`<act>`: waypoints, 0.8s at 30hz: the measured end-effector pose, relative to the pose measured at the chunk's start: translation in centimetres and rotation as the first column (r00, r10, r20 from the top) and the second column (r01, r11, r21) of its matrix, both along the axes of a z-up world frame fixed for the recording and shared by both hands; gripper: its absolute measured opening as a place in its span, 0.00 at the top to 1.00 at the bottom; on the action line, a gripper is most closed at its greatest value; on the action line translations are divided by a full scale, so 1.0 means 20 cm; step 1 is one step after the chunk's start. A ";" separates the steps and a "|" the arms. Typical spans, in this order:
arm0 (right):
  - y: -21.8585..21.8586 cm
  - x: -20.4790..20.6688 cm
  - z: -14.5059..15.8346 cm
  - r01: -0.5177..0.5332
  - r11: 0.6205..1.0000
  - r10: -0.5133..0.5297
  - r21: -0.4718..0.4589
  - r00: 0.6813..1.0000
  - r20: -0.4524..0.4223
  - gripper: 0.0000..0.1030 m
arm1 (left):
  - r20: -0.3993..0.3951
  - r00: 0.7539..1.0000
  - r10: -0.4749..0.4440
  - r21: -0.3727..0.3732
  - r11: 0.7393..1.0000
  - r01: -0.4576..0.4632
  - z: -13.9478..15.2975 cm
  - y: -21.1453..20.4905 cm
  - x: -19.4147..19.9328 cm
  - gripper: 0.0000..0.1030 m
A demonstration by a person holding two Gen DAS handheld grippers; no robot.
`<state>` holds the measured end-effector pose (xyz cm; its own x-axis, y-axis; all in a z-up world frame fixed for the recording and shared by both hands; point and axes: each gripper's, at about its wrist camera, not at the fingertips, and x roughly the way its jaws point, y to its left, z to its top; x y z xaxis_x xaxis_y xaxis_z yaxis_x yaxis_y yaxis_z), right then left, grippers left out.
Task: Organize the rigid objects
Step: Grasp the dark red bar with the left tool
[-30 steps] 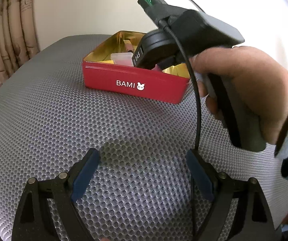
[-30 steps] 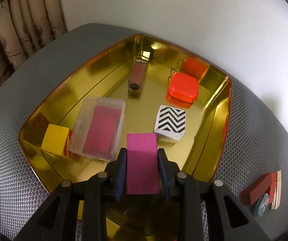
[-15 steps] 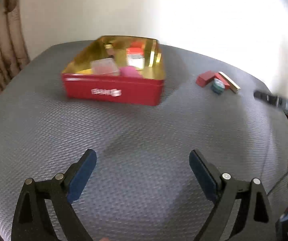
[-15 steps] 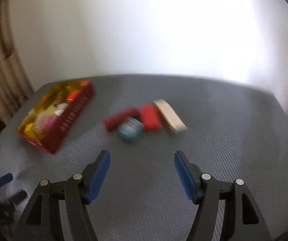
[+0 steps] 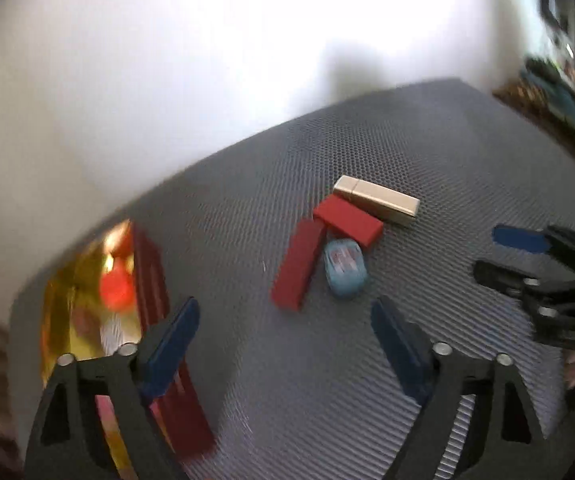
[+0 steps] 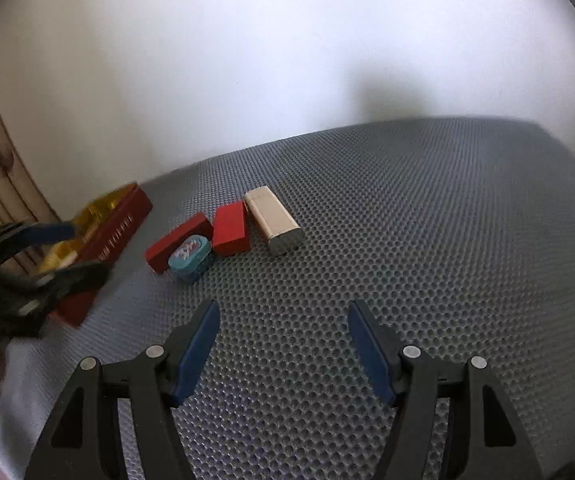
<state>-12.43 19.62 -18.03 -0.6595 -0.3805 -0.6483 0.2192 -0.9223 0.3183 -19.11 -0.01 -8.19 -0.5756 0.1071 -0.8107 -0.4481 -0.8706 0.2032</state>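
On your far left sits the red tin (image 6: 121,230) with its gold lining, blurred in both views; a few things lie inside it, though only an orange one (image 5: 117,290) can be made out. Your left gripper (image 5: 285,344) hangs over the grey mesh mat (image 6: 407,220) just right of the tin, its blue fingers (image 5: 171,350) spread wide with only mat between them (its jaws have just been closing a little, on nothing).

Ahead of it, near the middle of the mat, lies the small cluster you have yet to sort. From the left: a long dark red block (image 5: 299,266), then a small blue oval tin (image 5: 345,266) with a patterned lid tucked against it, a shorter red block (image 5: 347,220) touching both, and farthest right a beige case (image 5: 377,200) lying flat alongside that block.

Your right gripper (image 6: 283,350) hovers over bare mat, nearer to you than the cluster and a little to its right. Its fingers (image 6: 197,350) stand apart and hold nothing.
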 end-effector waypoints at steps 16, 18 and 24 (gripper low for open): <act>0.07 -0.05 -0.07 0.036 0.983 -0.022 -0.177 0.996 0.083 0.34 | 0.251 0.968 -0.029 0.070 0.998 0.012 -0.21 0.10 -0.36 0.82; 0.06 -0.05 -0.07 0.038 0.983 -0.023 -0.182 0.996 0.083 0.34 | 0.203 0.979 0.026 0.074 0.996 -0.042 -0.14 0.11 -0.34 0.82; 0.03 -0.04 -0.07 0.051 0.984 -0.036 -0.171 0.995 0.089 0.34 | 0.066 0.986 0.150 0.177 0.971 -0.160 0.23 0.07 -0.21 0.82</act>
